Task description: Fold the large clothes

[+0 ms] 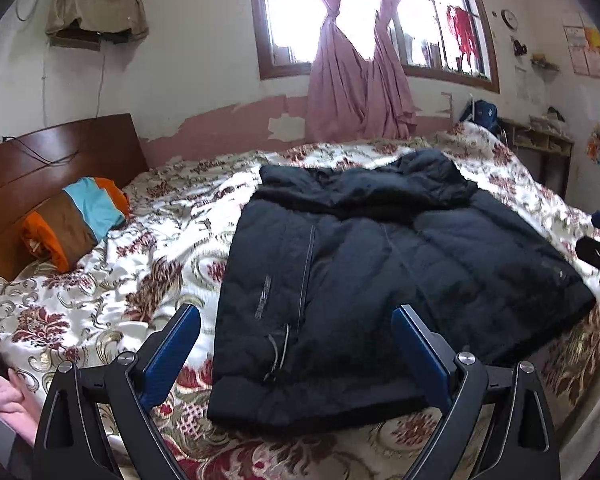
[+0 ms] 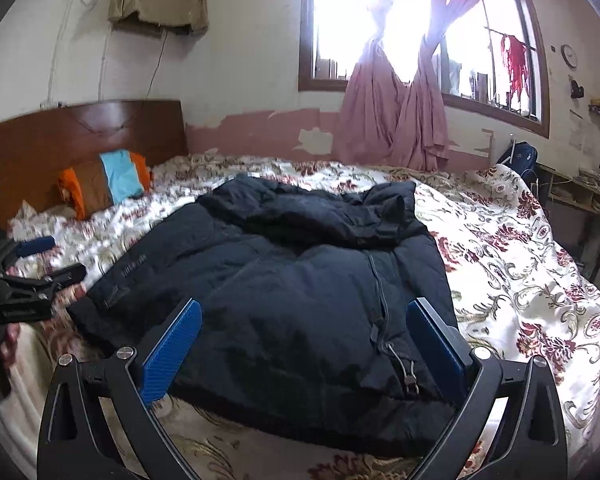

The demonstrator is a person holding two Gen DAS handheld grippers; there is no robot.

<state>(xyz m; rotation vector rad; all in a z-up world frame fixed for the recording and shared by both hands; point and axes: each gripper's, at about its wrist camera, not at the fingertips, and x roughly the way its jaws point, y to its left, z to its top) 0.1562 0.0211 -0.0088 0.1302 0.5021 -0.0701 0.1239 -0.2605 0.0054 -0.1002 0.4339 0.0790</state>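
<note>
Both grippers, left gripper (image 1: 296,352) and right gripper (image 2: 306,346), hover empty with fingers apart over the black jacket's (image 1: 380,276) hem on the bed (image 1: 140,280), collar toward 12 o'clock.

No text can be read with any certainty. The jacket (image 2: 284,280) carries a small pale printed mark on its chest, seen in both wrist views, but the letters are too blurred to make out. A clock (image 1: 509,18) hangs on the wall by the window, its numerals too small to read. Posters (image 1: 588,50) on the right wall show print too fine to tell.
</note>
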